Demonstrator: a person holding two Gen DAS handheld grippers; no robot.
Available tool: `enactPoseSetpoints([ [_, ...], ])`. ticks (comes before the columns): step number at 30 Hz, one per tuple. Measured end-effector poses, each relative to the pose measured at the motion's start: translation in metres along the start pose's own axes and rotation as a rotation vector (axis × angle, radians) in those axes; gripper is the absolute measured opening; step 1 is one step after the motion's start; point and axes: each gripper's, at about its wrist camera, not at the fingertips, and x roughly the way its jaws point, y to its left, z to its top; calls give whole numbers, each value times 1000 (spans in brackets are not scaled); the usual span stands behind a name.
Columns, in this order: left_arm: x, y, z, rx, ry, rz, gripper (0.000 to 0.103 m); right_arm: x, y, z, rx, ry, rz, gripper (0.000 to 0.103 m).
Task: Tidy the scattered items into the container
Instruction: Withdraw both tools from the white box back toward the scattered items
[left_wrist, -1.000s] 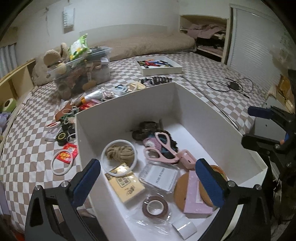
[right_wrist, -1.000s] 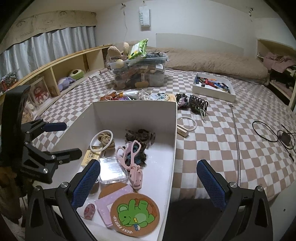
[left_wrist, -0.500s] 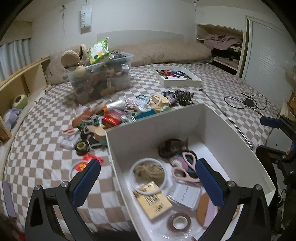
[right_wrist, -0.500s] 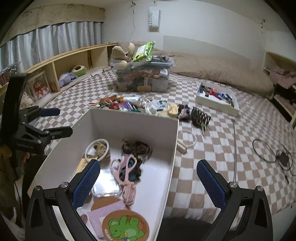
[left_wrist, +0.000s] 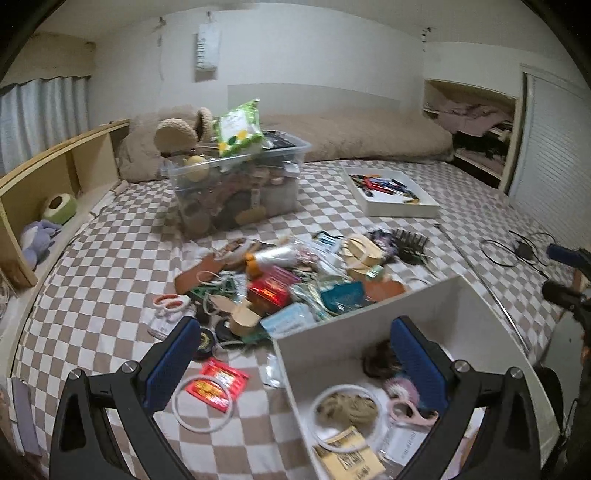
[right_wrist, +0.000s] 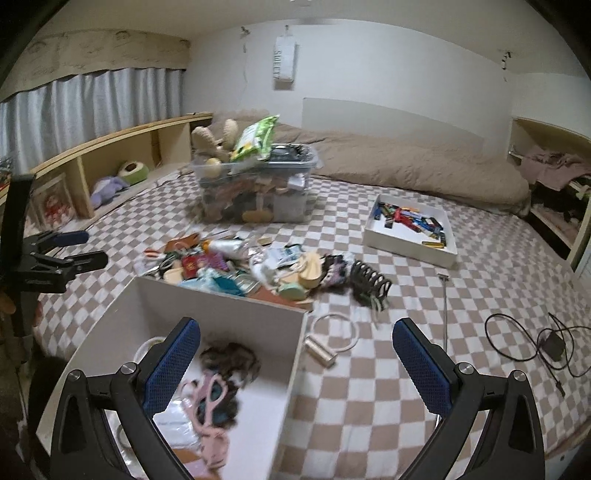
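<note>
A: Both empty? Left gripper (left_wrist: 291, 363), right gripper (right_wrist: 295, 363)?
B: Yes, jaws wide, nothing held. White box (left_wrist: 373, 314) lower right of left view; pile (left_wrist: 280, 280) mid-frame behind it. Take nearest white ring (left_wrist: 202, 403), straddle its rim, then the rest

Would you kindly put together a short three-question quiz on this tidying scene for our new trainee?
1. True or false: both grippers are empty and open.
2. Where do the pink scissors lie: A) on the checked bedspread, B) inside the white box, C) in the pen tray?
3. Name the item lying over the red packet.

Key:
1. True: left gripper and right gripper hold nothing.
2. B.
3. A white ring.
</note>
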Motion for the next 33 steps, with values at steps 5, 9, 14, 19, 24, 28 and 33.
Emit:
enactPoseSetpoints([
  [5,16,14,2,-8,-11,38,103,11,-20,4,29,-8,-26,103],
  [9,27,22,2,-17,-12,49,103,22,-33,1,34,13,-50,103],
  [14,43,31,2,-36,-10,67,103,36,-49,-2,56,18,-92,103],
  [19,55,40,3,-76,-20,57,103,49,-66,-3,99,19,-95,103],
  [24,64,49,2,-104,-54,94,103,60,-77,-1,117,11,-102,103],
  [28,73,58,1,-107,-87,156,103,71,-84,0,123,-4,-59,103],
  [33,86,69,-4,-134,-77,185,103,95,-92,-1,137,22,-83,103],
])
